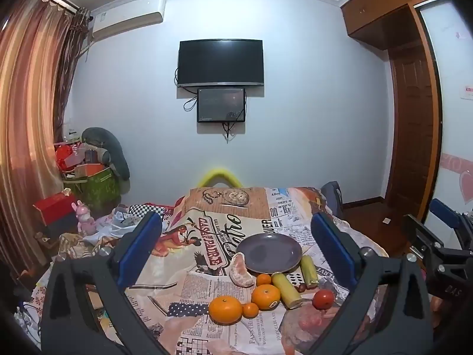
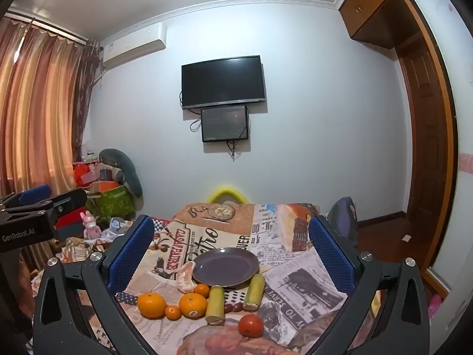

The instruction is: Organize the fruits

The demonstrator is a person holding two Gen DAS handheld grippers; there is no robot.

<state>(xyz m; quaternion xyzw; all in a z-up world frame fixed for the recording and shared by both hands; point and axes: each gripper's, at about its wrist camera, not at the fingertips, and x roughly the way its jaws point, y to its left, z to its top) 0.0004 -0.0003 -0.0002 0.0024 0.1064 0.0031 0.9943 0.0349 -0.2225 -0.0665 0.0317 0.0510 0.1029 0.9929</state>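
a: where's the fruit rn?

b: all on the surface (image 2: 295, 284), on a newspaper-print cloth (image 1: 189, 284). purple plate (image 2: 204, 278) sits mid-surface w/ nothing on it. fruit is clustered along its near edge.

a: list pls.

b: big orange (image 2: 151, 304) furthest left, tiny orange (image 2: 172, 312) just beside it, touching or nearly. then a stickered orange (image 2: 192, 304), another small orange (image 2: 202, 290) behind that, close to the plate rim. peeled citrus piece (image 2: 186, 276) against the plate's left edge. two yellow-green stalk pieces, maybe sugarcane: left stalk (image 2: 215, 304) and right stalk (image 2: 254, 293), both pointing toward the plate, right one's far end touching or just under the rim. small dark red fruits (image 2: 233, 307) betw the stalks, can't tell what kind. red tomato-like fruit (image 2: 250, 325) nearest the camera, apart from the rest.

a: tongs?

b: left tongs (image 1: 236, 248) spread wide, blue pads far apart, nothing betw them, tilted slightly down over the surface. right tongs (image 2: 230, 248) also spread wide, level, holding nothing. neither touches any fruit.

a: do they see each other?

b: yes, right tongs show at the right edge of the left wrist view, left tongs at the left edge of the right wrist view.

a: bg?

b: dark tv (image 2: 223, 81) on the wall, smaller screen (image 2: 224, 124) below it, curtains (image 2: 38, 112) left.
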